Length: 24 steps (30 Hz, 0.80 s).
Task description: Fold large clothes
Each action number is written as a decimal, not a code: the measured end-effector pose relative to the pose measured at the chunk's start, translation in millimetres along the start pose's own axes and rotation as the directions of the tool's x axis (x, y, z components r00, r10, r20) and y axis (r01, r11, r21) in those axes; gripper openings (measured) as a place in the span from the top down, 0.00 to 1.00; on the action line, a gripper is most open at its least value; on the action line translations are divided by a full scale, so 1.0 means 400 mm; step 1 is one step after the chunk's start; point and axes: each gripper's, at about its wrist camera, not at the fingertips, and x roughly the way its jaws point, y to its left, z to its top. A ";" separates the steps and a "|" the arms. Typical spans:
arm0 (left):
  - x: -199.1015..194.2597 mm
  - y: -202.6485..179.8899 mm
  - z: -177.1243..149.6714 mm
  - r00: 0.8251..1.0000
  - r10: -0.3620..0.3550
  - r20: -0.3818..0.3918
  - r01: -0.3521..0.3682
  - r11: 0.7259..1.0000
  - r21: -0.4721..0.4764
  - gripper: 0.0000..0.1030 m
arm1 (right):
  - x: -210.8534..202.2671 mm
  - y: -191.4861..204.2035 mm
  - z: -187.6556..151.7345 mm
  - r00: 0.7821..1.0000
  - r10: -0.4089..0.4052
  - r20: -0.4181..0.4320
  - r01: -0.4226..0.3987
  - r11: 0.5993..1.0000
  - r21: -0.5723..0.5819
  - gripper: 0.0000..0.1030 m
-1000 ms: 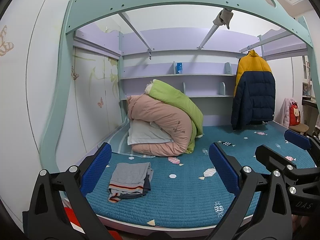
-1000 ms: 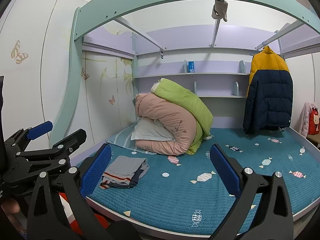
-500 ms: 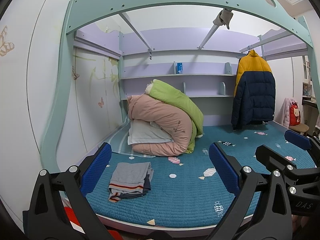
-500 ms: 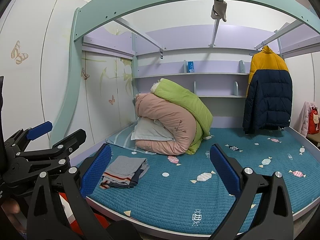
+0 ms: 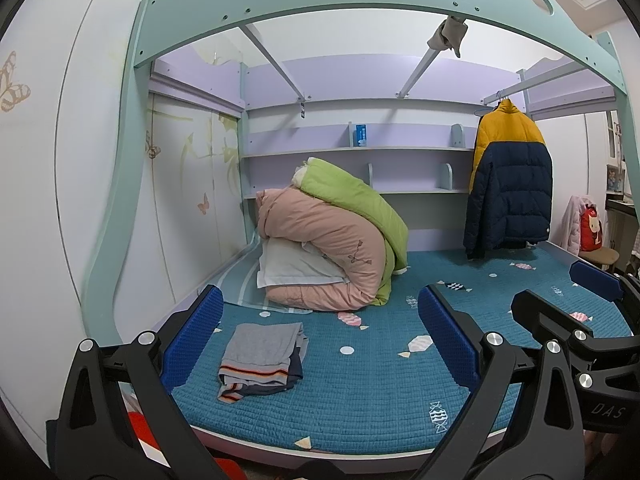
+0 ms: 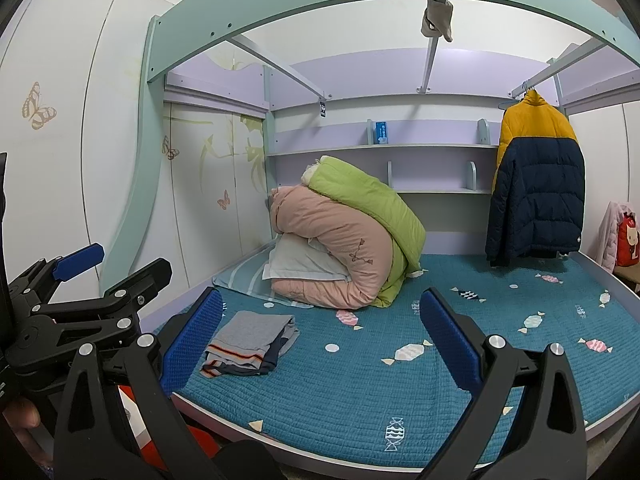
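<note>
A folded grey garment with striped hem point(image 5: 262, 354) point(image 6: 249, 342) lies in a small stack near the front left corner of the blue quilted bed point(image 5: 360, 392) point(image 6: 360, 392). My left gripper point(image 5: 320, 340) is open, held in front of the bed's edge, nothing between its blue pads. My right gripper point(image 6: 322, 340) is open too, equally short of the bed. In the left wrist view the right gripper point(image 5: 568, 304) shows at the right; in the right wrist view the left gripper point(image 6: 92, 276) shows at the left. A yellow and navy puffer jacket point(image 5: 508, 188) point(image 6: 536, 184) hangs at the back right.
Rolled pink and green duvets point(image 5: 332, 244) point(image 6: 348, 240) with a white pillow point(image 6: 304, 264) fill the bed's back left. Teal bunk frame point(image 5: 132, 152) arches overhead. Shelves point(image 5: 360, 150) line the back wall. A chair with pink clothing and a red bag point(image 5: 588, 228) stands at the right.
</note>
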 end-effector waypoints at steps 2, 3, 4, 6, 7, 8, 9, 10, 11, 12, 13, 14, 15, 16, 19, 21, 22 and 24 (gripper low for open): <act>0.001 0.003 -0.003 1.000 -0.001 -0.002 0.001 1.000 -0.001 0.05 | -0.001 0.003 -0.003 1.000 -0.002 -0.001 0.002 1.000 0.001 0.07; 0.002 0.005 -0.004 1.000 -0.001 -0.001 0.001 1.000 -0.001 0.05 | -0.001 0.002 -0.002 1.000 -0.001 0.000 0.001 1.000 0.001 0.07; 0.002 0.006 -0.003 1.000 -0.001 -0.002 0.001 1.000 0.000 0.05 | -0.001 0.003 -0.003 1.000 -0.001 0.000 0.001 1.000 0.002 0.07; 0.003 0.007 -0.004 1.000 -0.001 -0.001 0.001 1.000 0.001 0.05 | -0.001 0.002 -0.002 1.000 -0.001 0.000 0.001 1.000 0.001 0.07; 0.002 0.007 -0.003 1.000 -0.001 -0.002 0.001 1.000 0.001 0.05 | -0.001 0.003 -0.002 1.000 -0.001 0.000 0.001 1.000 0.001 0.07; 0.003 0.008 -0.003 1.000 -0.002 -0.002 0.002 1.000 0.001 0.05 | -0.002 0.003 -0.003 1.000 -0.001 0.000 0.001 1.000 0.002 0.07; 0.003 0.009 -0.003 1.000 -0.002 -0.002 0.002 1.000 0.001 0.05 | -0.001 0.002 -0.002 1.000 -0.001 0.000 0.001 1.000 0.001 0.07; 0.004 0.009 -0.004 1.000 -0.002 -0.002 0.002 1.000 0.001 0.05 | -0.001 0.003 -0.002 1.000 -0.001 -0.001 0.001 1.000 0.001 0.07; 0.003 0.009 -0.003 1.000 -0.001 -0.002 0.001 1.000 0.002 0.05 | -0.001 0.003 -0.002 1.000 -0.001 -0.001 0.001 1.000 0.001 0.07; 0.004 0.010 -0.003 1.000 0.001 -0.001 -0.001 1.000 0.003 0.05 | -0.001 0.004 -0.002 1.000 -0.001 -0.002 0.001 1.000 0.001 0.07; 0.004 0.011 -0.003 1.000 0.001 -0.001 -0.001 1.000 0.003 0.05 | -0.001 0.006 -0.005 1.000 -0.002 -0.003 0.002 1.000 0.003 0.07; 0.004 0.015 -0.009 1.000 0.003 -0.002 -0.003 1.000 0.003 0.05 | -0.001 0.007 -0.007 1.000 -0.002 -0.004 0.002 1.000 0.003 0.07; 0.003 0.016 -0.010 1.000 0.002 -0.002 -0.002 1.000 0.003 0.05 | -0.001 0.008 -0.007 1.000 -0.003 -0.003 0.003 1.000 0.003 0.07; 0.004 0.019 -0.012 1.000 0.001 -0.003 -0.001 1.000 0.003 0.05 | -0.001 0.008 -0.007 1.000 -0.003 -0.003 0.003 1.000 0.003 0.07; 0.003 0.018 -0.013 1.000 0.001 -0.004 -0.001 1.000 0.001 0.05 | -0.001 0.009 -0.007 1.000 -0.003 -0.003 0.003 1.000 0.003 0.07; 0.003 0.021 -0.014 1.000 0.002 -0.003 -0.002 1.000 0.002 0.05 | -0.001 0.009 -0.007 1.000 -0.004 -0.004 0.004 1.000 0.004 0.07; 0.003 0.018 -0.012 1.000 0.003 -0.002 -0.003 1.000 0.002 0.05 | -0.001 0.010 -0.007 1.000 -0.004 -0.003 0.004 1.000 0.004 0.07; 0.003 0.022 -0.015 1.000 0.003 0.000 -0.003 1.000 0.002 0.05 | -0.001 0.008 -0.006 1.000 -0.002 -0.003 0.002 1.000 0.004 0.07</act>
